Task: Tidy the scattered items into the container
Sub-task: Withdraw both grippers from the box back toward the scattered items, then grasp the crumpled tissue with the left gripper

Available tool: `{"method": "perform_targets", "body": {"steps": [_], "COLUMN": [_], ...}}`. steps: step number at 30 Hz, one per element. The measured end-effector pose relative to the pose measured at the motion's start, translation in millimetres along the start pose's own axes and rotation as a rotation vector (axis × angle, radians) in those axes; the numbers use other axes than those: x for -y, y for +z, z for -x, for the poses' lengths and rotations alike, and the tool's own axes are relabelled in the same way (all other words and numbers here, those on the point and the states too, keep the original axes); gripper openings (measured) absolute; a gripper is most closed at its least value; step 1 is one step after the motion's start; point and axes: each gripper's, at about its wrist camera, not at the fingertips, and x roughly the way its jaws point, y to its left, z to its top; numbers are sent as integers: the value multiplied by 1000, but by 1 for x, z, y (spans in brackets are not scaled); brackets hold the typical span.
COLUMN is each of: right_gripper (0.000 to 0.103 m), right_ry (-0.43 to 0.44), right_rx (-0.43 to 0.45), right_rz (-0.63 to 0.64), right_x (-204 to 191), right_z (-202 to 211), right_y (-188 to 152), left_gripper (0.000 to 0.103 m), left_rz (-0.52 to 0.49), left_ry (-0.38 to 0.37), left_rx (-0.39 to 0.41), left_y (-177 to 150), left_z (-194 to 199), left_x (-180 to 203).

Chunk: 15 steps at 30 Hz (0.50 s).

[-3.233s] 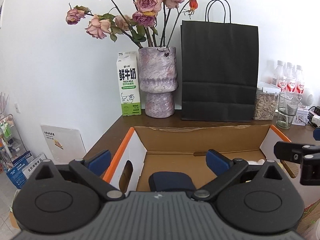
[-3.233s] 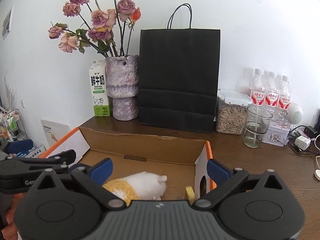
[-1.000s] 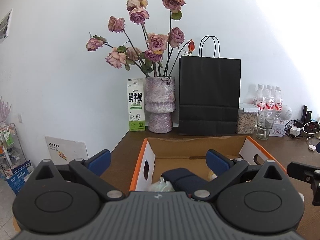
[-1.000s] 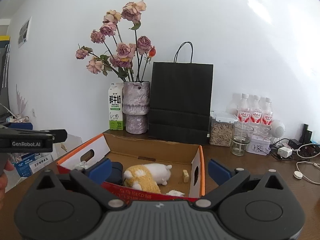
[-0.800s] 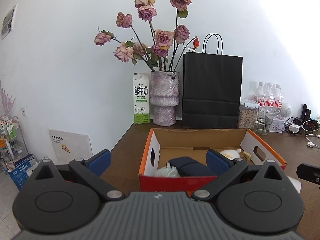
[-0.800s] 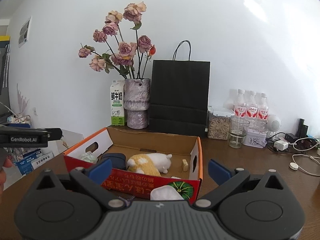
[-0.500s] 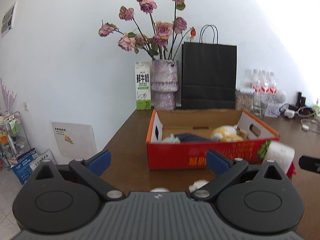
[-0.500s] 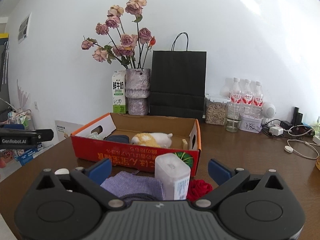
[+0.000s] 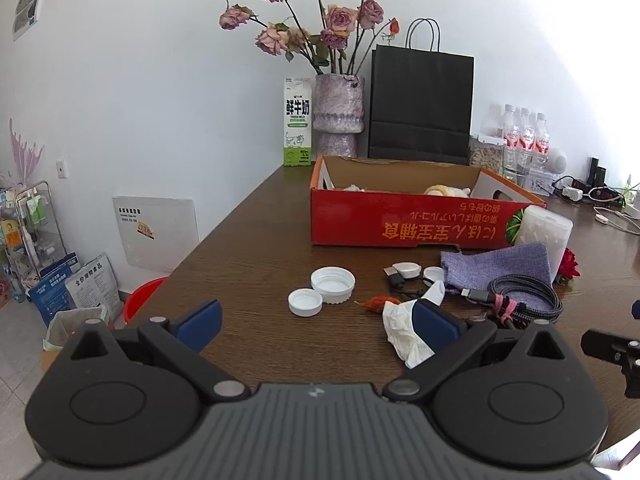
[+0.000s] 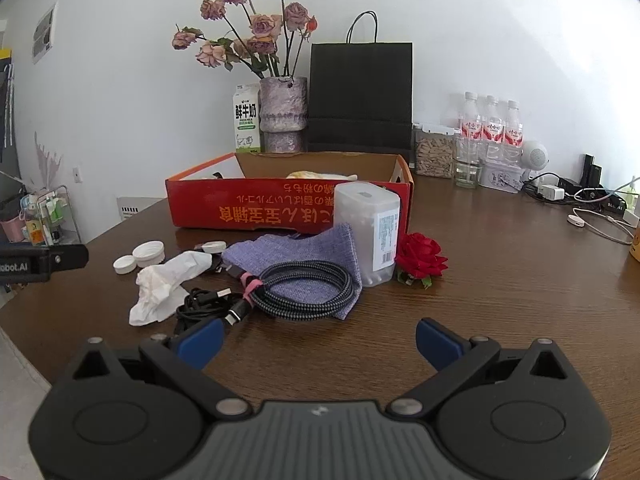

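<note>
Red cardboard box (image 10: 288, 208) at twelve o'clock, open-topped to take the clutter; purple cloth (image 10: 304, 256) under coiled braided cable (image 10: 304, 284), crumpled tissue (image 10: 164, 284) at ten, white caps (image 9: 322, 290) beyond; left gripper (image 9: 316, 322) and right gripper (image 10: 318, 338) spread wide, empty, poised low, likely for the next pick

Left tongs (image 9: 316, 322) are hanging level above the counter (image 9: 248, 248), jaws spread wide, blue pads (image 9: 199, 319) gripping nothing. Right tongs (image 10: 318, 342) are sitting at like height, jaws equally wide, pads (image 10: 434, 342) bare. Each is showing at the edge of the other's view, side by side, apart.
</note>
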Motion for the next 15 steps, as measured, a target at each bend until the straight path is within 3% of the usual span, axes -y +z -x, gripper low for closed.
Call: {"method": "perform_targets", "body": {"steps": [15], "right_gripper": [103], "right_ry": [-18], "right_rx": [-30], "right_rz": [-9], "right_x": [5], "right_z": [-12], "right_y": [-3], "left_gripper": [103], "left_rz": [11], "left_ry": [5], "left_rx": [-57], "left_y": [-8], "left_z": [-13], "left_x": [0]}}
